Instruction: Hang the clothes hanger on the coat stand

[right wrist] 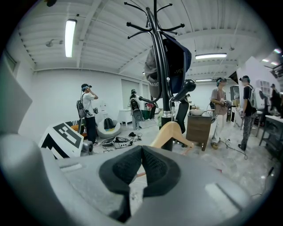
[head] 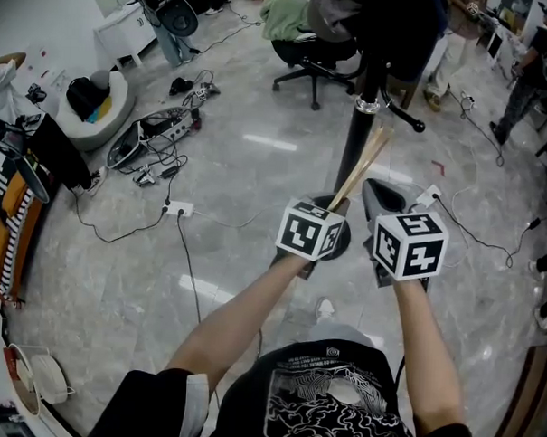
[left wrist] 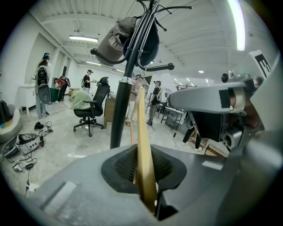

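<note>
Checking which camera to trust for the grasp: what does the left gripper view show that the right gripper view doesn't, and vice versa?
Only the left gripper view: the wooden hanger edge-on, clamped by the left gripper, with the right gripper alongside. Only the right gripper view: the hanger's curved shoulder side-on, and that gripper's own jaws closed on nothing. Both: the coat stand with a cap hanging on it.

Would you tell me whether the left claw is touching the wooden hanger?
Touching: the left gripper view shows the left claw shut on the wooden hanger.
</note>
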